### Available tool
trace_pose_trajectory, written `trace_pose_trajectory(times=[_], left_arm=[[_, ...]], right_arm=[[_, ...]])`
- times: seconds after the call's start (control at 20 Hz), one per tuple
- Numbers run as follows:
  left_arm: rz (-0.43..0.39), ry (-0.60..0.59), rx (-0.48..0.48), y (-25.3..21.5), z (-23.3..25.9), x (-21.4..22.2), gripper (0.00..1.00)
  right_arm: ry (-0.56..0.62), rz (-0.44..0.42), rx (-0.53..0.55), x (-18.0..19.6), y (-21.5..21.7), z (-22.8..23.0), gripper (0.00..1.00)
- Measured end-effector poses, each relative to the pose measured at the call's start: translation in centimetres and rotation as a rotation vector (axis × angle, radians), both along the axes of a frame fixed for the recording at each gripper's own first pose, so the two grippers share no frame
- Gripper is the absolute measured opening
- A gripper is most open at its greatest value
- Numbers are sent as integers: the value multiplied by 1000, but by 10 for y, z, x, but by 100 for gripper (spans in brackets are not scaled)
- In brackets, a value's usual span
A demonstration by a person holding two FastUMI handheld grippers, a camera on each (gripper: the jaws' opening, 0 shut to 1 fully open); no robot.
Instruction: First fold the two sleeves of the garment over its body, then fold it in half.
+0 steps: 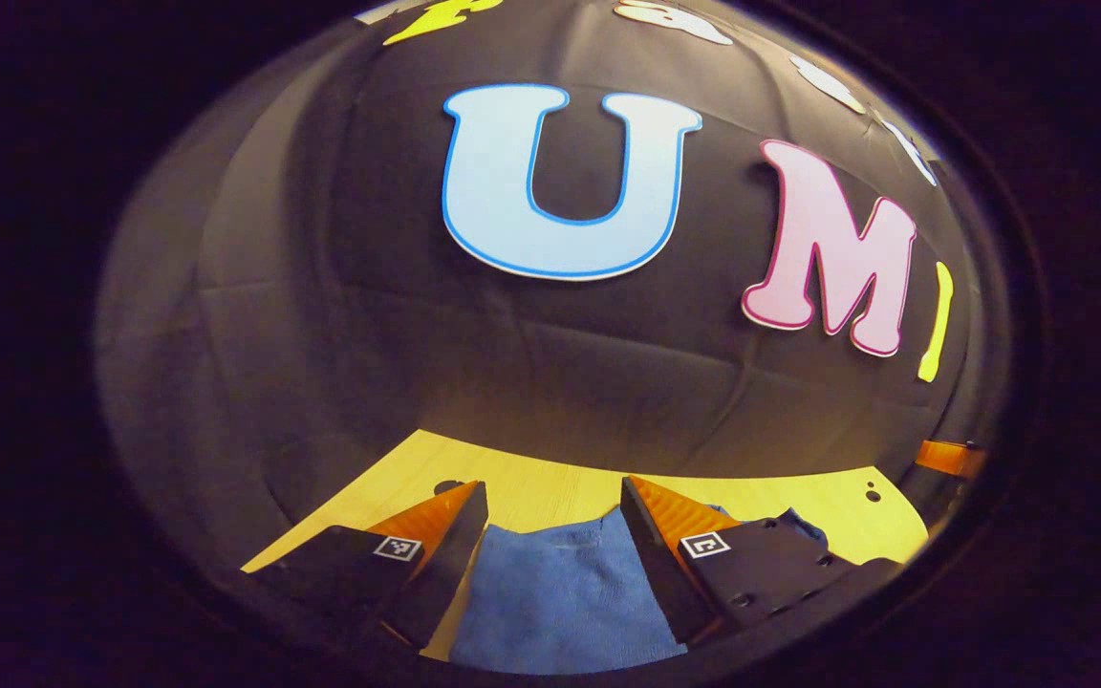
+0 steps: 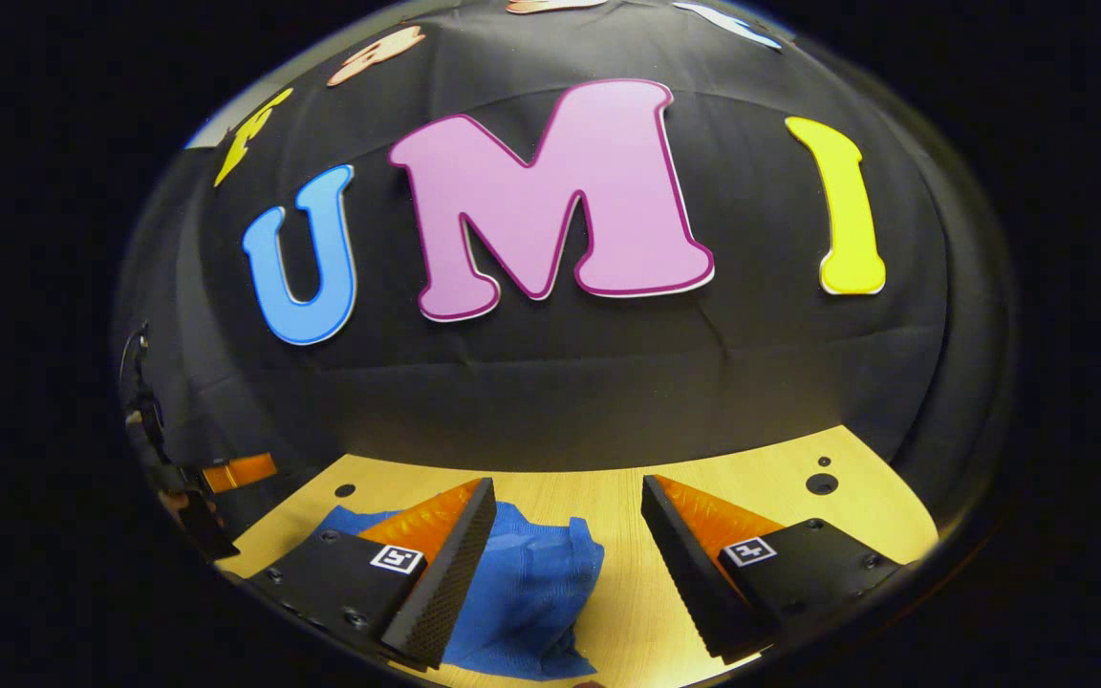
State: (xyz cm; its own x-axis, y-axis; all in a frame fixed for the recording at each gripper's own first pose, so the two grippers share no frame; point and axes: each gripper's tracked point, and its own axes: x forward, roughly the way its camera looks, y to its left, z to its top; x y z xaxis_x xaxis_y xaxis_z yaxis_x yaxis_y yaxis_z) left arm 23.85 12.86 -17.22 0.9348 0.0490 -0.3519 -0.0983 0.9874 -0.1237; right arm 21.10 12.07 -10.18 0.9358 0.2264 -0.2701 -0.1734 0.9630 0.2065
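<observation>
A blue garment lies on the light wooden table under my left gripper, whose fingers stand apart above the cloth with nothing pinched between them. In the right gripper view the same blue garment is bunched at the lower left, with a folded edge reaching toward the gap of my right gripper. That gripper is open too, hovering over cloth and bare table. The other gripper shows small at the far left edge of the right gripper view.
The black cloth wall rises right behind the table's far edge. Small round holes dot the tabletop at the back right. Bare wood lies to the right of the garment.
</observation>
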Motion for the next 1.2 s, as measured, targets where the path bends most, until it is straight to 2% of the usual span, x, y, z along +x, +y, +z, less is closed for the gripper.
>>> trace_pose_trajectory(times=[0.15, 0.35, 0.5, 0.85, 1.2], left_arm=[[-23, -61, 49, -1, 39, -30, 80], [-24, -130, 44, 2, 71, -85, 80], [-37, -146, 48, 4, 79, -126, 81], [-96, -186, 49, 6, 92, -212, 81], [-115, -231, 29, 6, 103, -264, 81]], right_arm=[[-35, 18, -30, -35, 5, 14, 97], [-79, 5, -19, -70, 9, 40, 97], [-130, -6, -17, -99, 11, 58, 97], [-164, -55, 25, -178, 19, 79, 96], [-163, -49, 26, -226, 37, 86, 96]])
